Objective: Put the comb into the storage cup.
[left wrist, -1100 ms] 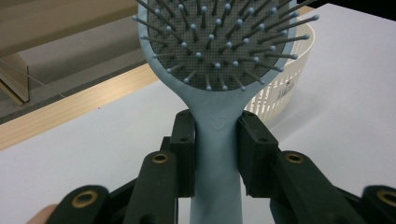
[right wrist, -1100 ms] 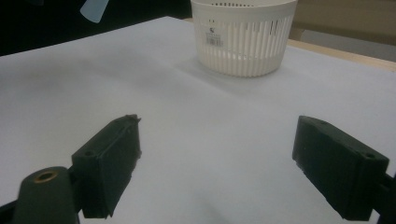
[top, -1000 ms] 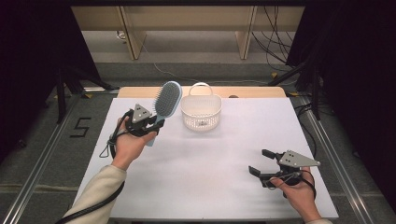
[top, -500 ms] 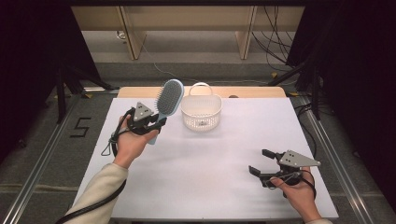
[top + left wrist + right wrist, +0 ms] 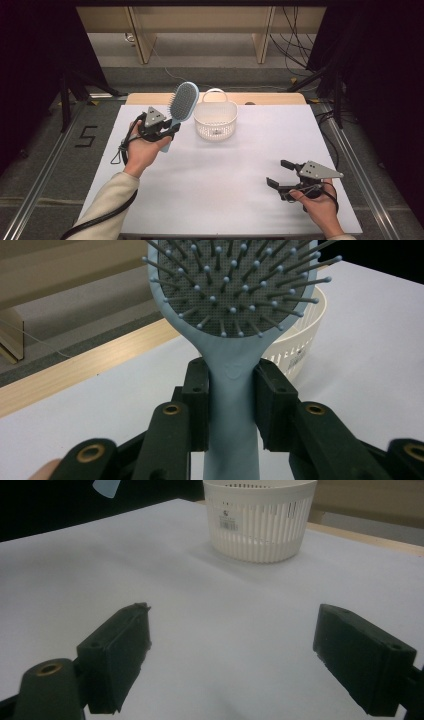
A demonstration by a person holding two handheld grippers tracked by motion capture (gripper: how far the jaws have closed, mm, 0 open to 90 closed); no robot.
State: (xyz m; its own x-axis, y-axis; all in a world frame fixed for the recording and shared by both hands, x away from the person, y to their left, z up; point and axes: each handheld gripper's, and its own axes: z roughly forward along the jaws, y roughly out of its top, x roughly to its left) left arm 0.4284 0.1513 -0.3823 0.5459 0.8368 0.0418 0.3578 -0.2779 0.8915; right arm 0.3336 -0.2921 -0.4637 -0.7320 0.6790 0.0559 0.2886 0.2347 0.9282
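In left gripper view we see hairbrush [image 5: 235, 300] head cut off by top edge, handle end cut off by bottom edge. White basket [image 5: 300, 335] mostly hidden behind brush head, its inside not visible to us. In right gripper view, basket [image 5: 260, 520] rim cut by top edge; label on its wall too small for us to read. Pale blue piece at upper left of that view [image 5: 106, 487] cut off, blurred.

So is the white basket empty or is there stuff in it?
Looks empty. In the high view the basket shows just its slotted walls and bare bottom; the hairbrush is outside, clamped in the left gripper.
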